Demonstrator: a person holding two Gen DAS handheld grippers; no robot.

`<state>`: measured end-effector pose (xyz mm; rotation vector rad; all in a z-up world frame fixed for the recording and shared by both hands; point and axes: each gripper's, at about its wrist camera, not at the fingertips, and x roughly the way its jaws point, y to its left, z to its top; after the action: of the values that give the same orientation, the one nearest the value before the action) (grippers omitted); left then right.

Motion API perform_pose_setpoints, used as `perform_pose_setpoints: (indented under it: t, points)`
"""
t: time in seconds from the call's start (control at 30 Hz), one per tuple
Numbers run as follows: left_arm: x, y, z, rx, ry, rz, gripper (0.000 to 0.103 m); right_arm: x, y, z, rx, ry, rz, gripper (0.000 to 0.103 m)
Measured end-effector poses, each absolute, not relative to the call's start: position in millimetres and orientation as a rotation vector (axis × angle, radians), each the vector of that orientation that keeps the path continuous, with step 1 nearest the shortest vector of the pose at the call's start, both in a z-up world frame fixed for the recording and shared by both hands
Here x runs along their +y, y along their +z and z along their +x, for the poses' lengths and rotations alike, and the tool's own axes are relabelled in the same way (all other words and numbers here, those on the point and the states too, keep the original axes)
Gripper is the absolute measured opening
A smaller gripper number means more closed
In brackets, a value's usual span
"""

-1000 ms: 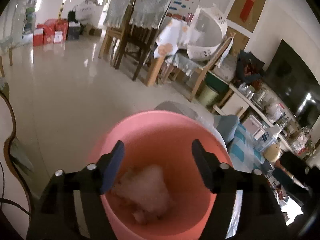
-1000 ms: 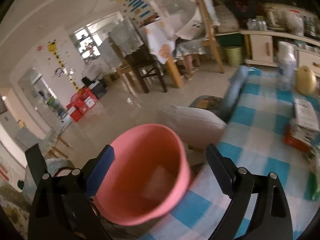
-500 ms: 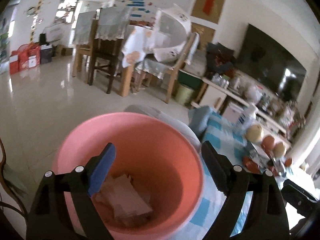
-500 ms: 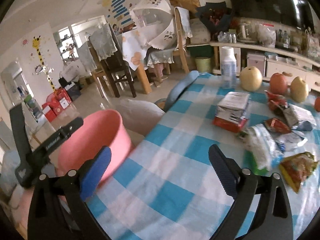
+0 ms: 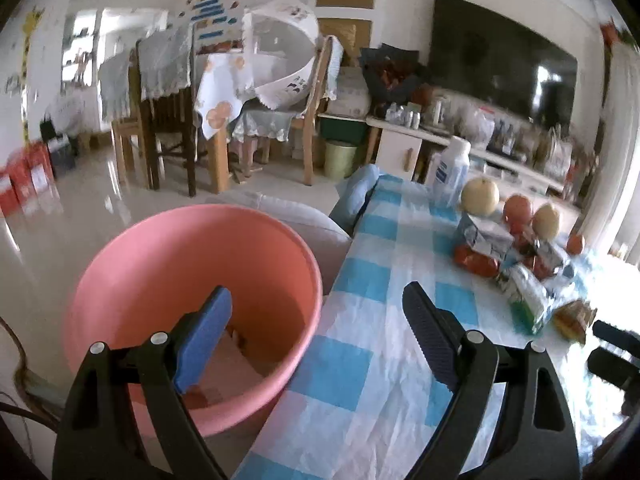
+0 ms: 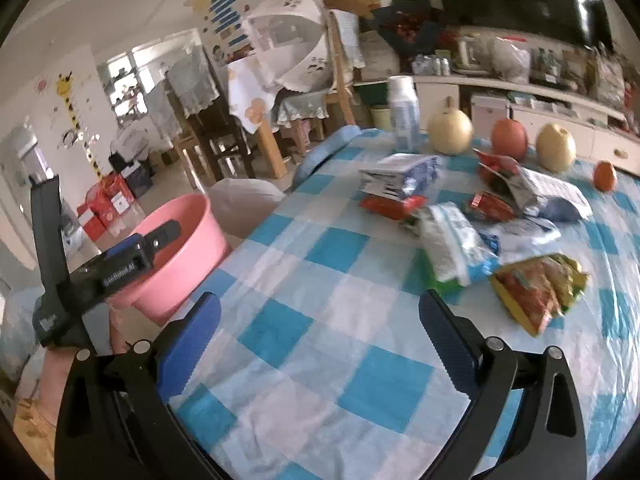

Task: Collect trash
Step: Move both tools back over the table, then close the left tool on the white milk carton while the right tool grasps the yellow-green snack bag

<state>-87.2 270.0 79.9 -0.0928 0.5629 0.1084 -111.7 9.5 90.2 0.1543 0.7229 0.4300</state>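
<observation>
A second ago both my views were filled by the pink bin [image 5: 192,280]; now they have swung toward the counter [image 6: 320,320], whose blue-and-white checked cloth fills most of the right view. My left tongs [image 5: 316,332] hang over the bin's near rim and the counter edge, jaws spread wide with nothing between them, wider than a second ago. Crumpled paper lies at the bottom of the bin, partly hidden behind my blue pad. My right tongs [image 6: 320,332] have just been opening too and stand released and empty above bare cloth. The trash lies ahead: a white-and-blue wrapper [image 6: 452,244], an orange snack bag [image 6: 536,284] beside it, and more packets behind them near the fruit [image 6: 450,130] and a white bottle [image 6: 404,116].
</observation>
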Motion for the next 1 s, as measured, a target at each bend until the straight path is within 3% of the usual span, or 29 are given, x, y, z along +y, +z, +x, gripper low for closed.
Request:
perform_pose_setpoints:
  t: [0.57,1.0]
  points:
    - [171,99,-78,0.625,-0.040,0.054,0.088,-133,86,-98,0.748,0.248,0.313,0.098]
    - [80,105,45,0.838,-0.197,0.046,0.088,-174,70,-57,0.894,0.203,0.260,0.098]
